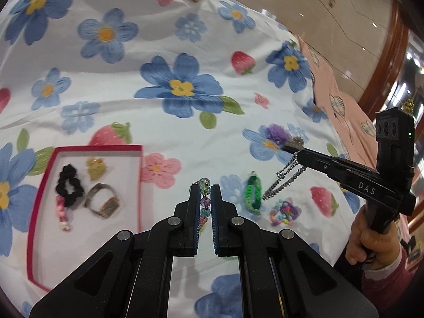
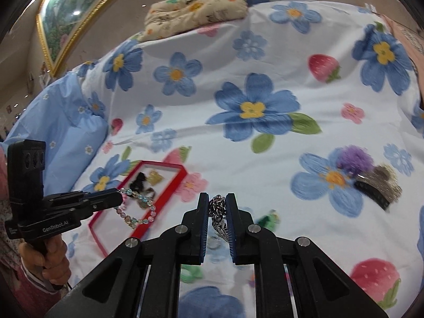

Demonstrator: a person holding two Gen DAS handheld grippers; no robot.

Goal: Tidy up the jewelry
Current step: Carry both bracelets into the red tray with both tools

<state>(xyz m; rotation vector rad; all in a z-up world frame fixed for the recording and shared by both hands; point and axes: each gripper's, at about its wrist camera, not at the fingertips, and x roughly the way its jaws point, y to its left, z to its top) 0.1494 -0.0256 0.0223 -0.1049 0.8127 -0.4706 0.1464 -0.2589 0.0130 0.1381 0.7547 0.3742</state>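
Left gripper (image 1: 204,189) pinches a glass bead bracelet (image 1: 205,185), held above the flowered bedsheet (image 1: 164,137) just right of the red box (image 1: 139,185). In the right wrist view the bracelet hangs over the box's near right rim. Box holds a black scrunchie (image 1: 68,185), a watch (image 1: 104,202), a pink bead string (image 1: 62,212), a yellow piece (image 1: 96,168). Right gripper (image 2: 216,198) clamps a silver chain (image 1: 285,182), lifted off the sheet. Green band (image 1: 254,194) and pastel bead bracelet (image 1: 285,212) lie on the sheet, right of the left gripper. Purple pompom (image 2: 356,159) farther right.
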